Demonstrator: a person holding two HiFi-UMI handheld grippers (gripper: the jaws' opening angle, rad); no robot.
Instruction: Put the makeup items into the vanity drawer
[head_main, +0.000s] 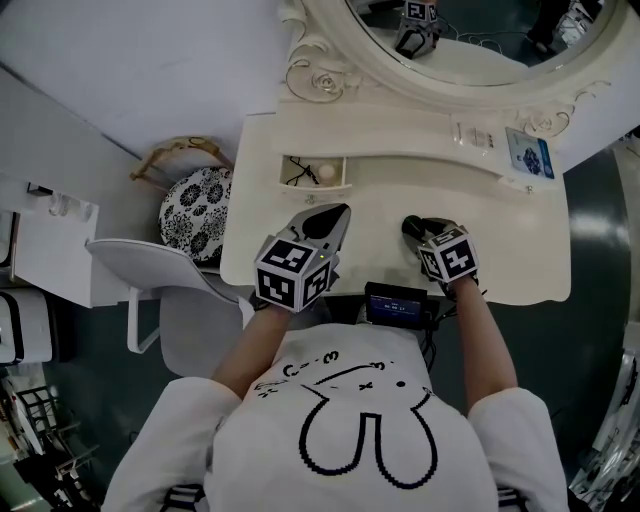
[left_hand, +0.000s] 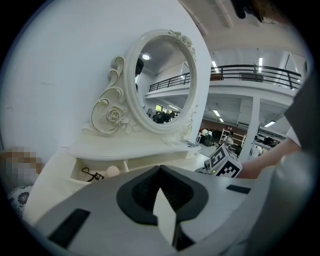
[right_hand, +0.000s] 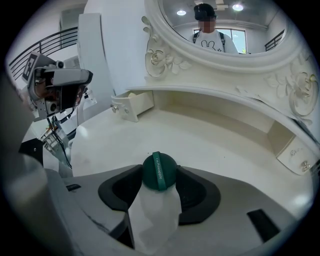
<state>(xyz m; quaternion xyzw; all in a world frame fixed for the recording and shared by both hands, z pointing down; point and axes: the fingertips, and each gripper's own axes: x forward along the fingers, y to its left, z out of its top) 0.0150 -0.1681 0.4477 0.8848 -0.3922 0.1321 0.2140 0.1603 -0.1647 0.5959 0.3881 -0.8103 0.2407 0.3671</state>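
Observation:
A dark green round makeup item (right_hand: 159, 176) with a printed band sits on the white vanity top (right_hand: 200, 145), between the pads of my right gripper (right_hand: 159, 169), which touch it on both sides. In the head view the item (head_main: 410, 226) shows dark, just ahead of that gripper (head_main: 420, 234). The small vanity drawer (head_main: 315, 172) stands pulled open at the left, holding a black wiry tool (left_hand: 91, 175) and a cream ball (left_hand: 113, 171). My left gripper (head_main: 328, 222) hovers in front of the drawer, jaws together and empty.
An ornate oval mirror (head_main: 470, 40) rises behind the upper shelf, where a small blue card (head_main: 528, 152) lies at the right. A dark device (head_main: 397, 303) sits at the vanity's front edge. A chair with a patterned cushion (head_main: 195, 205) stands to the left.

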